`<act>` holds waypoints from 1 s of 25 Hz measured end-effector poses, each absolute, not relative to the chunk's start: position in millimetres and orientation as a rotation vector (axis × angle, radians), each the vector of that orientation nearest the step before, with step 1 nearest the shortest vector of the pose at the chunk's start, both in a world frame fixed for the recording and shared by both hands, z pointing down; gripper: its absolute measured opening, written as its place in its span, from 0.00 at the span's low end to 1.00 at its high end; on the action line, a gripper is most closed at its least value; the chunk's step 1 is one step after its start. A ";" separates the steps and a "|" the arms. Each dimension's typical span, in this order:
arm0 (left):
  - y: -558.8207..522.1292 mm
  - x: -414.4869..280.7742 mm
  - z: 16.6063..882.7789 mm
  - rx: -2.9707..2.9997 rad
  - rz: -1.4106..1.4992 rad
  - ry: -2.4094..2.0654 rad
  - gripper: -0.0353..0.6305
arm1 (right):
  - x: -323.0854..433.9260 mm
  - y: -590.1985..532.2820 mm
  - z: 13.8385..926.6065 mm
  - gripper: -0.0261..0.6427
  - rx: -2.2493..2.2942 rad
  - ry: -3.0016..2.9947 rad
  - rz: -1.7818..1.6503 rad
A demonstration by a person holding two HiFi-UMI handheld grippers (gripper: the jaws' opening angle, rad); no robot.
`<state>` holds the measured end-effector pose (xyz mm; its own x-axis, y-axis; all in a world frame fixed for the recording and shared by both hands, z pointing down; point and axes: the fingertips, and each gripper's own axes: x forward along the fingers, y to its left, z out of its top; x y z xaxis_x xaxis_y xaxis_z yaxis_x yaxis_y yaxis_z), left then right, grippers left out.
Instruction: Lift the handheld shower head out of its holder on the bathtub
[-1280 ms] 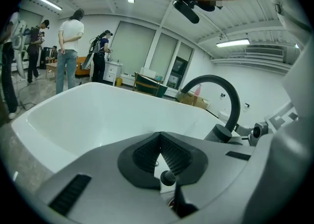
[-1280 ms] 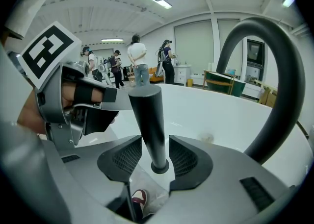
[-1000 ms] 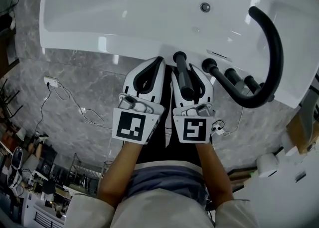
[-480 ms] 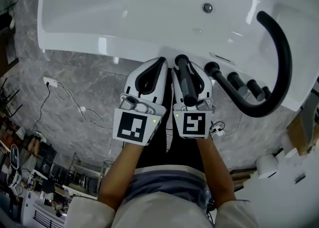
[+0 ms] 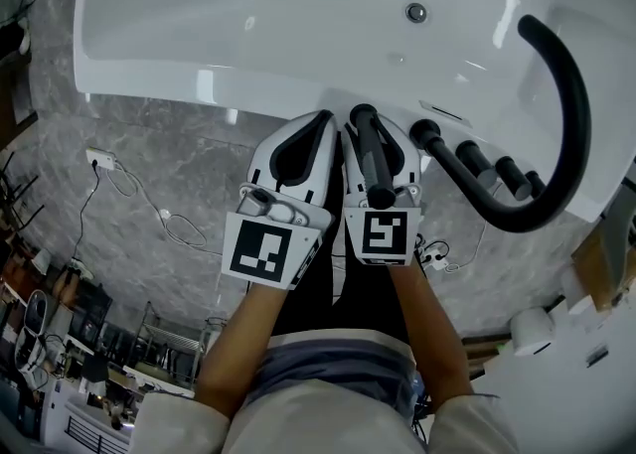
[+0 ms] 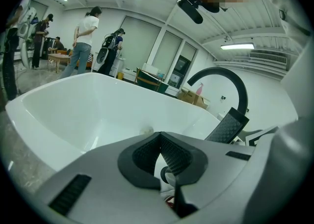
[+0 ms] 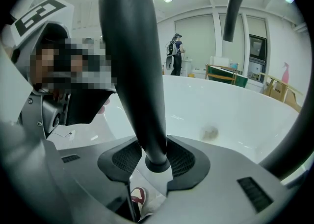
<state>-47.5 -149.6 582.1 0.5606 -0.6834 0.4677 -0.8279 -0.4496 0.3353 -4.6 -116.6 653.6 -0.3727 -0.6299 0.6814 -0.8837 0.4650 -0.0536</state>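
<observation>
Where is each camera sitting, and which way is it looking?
Head view: on the person's head, looking steeply down at the bathtub; both forearms, the left gripper and the right gripper show.
Left gripper view: rides the left gripper, looking along its shut, empty jaws across the bathtub toward people in the room.
Right gripper view: rides the right gripper, looking along its jaws, clamped on the black shower head.
Shared: both gripper views show the white bathtub and the curved black spout.
</observation>
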 end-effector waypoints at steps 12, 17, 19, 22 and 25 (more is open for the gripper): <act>-150.6 -49.7 587.5 2.248 0.354 -1.217 0.06 | -0.8 -125.9 664.9 0.28 1.269 -2.119 0.542; -151.5 -50.2 587.2 2.245 0.351 -1.218 0.06 | -1.4 -127.1 663.5 0.27 1.265 -2.123 0.538; -151.5 -49.3 588.7 2.243 0.350 -1.215 0.06 | -1.2 -126.5 664.5 0.26 1.260 -2.123 0.533; -150.6 -47.8 590.1 2.239 0.348 -1.210 0.06 | -1.1 -125.4 665.4 0.26 1.254 -2.125 0.533; -150.9 -48.3 588.9 2.237 0.347 -1.212 0.06 | -2.1 -126.8 663.5 0.26 1.255 -2.128 0.534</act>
<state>-48.3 -150.9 588.9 0.5568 -0.6832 0.4725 -0.8297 -0.4301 0.3557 -2.1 -126.8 663.5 -0.3689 -0.6382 0.6757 -0.8816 0.4706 -0.0368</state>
